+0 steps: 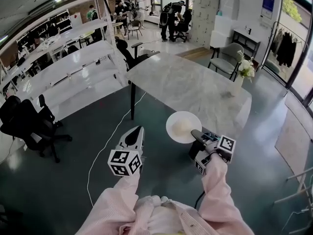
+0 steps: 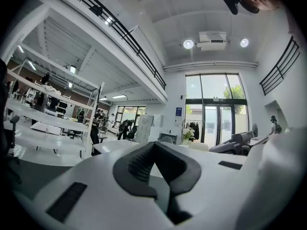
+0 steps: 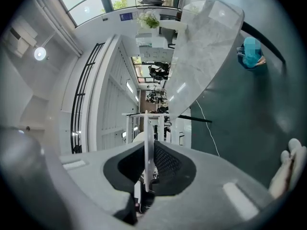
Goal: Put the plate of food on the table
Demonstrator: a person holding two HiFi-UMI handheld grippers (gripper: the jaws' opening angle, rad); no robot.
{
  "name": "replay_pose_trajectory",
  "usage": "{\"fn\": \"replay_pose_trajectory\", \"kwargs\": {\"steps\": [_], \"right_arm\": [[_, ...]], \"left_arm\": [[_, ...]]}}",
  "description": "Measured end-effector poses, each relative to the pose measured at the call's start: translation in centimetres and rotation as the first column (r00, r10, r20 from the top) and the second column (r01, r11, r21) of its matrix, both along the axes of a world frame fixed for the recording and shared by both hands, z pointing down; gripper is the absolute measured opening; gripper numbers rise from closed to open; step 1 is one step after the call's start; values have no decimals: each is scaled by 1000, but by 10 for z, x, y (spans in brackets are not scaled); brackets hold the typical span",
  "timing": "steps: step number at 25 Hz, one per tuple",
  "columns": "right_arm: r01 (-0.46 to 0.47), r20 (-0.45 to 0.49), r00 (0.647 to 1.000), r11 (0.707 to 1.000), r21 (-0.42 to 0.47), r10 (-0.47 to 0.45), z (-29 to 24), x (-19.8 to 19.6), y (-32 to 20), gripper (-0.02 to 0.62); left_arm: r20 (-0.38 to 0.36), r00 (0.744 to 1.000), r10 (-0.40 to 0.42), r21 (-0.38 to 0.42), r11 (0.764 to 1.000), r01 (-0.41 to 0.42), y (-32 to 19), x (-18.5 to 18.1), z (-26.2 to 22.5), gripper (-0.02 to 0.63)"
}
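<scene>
In the head view a round white plate [image 1: 182,127] with a pale mound of food is held level in the air at the near edge of the grey marble table [image 1: 186,84]. My right gripper [image 1: 194,134] is shut on the plate's near rim. In the right gripper view the plate [image 3: 148,147] shows edge-on as a thin white line pinched between the dark pads [image 3: 165,161]. My left gripper [image 1: 134,135] hangs to the left of the plate over the dark floor, shut and with nothing in it. In the left gripper view its pads [image 2: 139,163] meet.
A white vase of flowers [image 1: 243,72] stands at the table's far right edge. Behind the table is a grey armchair [image 1: 226,58]. Black office chairs [image 1: 29,124] and white shelving [image 1: 68,70] stand at the left. A white cable [image 1: 105,146] runs across the floor. People [image 1: 171,16] are far back.
</scene>
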State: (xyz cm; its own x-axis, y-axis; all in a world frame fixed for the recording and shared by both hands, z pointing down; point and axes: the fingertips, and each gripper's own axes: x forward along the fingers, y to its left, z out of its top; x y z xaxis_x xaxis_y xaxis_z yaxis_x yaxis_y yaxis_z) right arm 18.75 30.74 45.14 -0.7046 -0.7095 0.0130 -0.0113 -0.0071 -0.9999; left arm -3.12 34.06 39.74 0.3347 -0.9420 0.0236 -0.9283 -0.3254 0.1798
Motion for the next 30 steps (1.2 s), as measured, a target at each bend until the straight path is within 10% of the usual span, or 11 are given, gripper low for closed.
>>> {"fn": "replay_pose_trajectory", "kwargs": {"steps": [16,30], "right_arm": [[26,18,1000,999,-38,-26,13,-8,-60,28],[15,57,998,999,-38,-13,26,-50,-209,28]], "left_arm": [[7,999,-49,-54,997,50,-45,-12,17,-3],[-21,999,-35,-73,997,33,-201,-46,29,-3]]}}
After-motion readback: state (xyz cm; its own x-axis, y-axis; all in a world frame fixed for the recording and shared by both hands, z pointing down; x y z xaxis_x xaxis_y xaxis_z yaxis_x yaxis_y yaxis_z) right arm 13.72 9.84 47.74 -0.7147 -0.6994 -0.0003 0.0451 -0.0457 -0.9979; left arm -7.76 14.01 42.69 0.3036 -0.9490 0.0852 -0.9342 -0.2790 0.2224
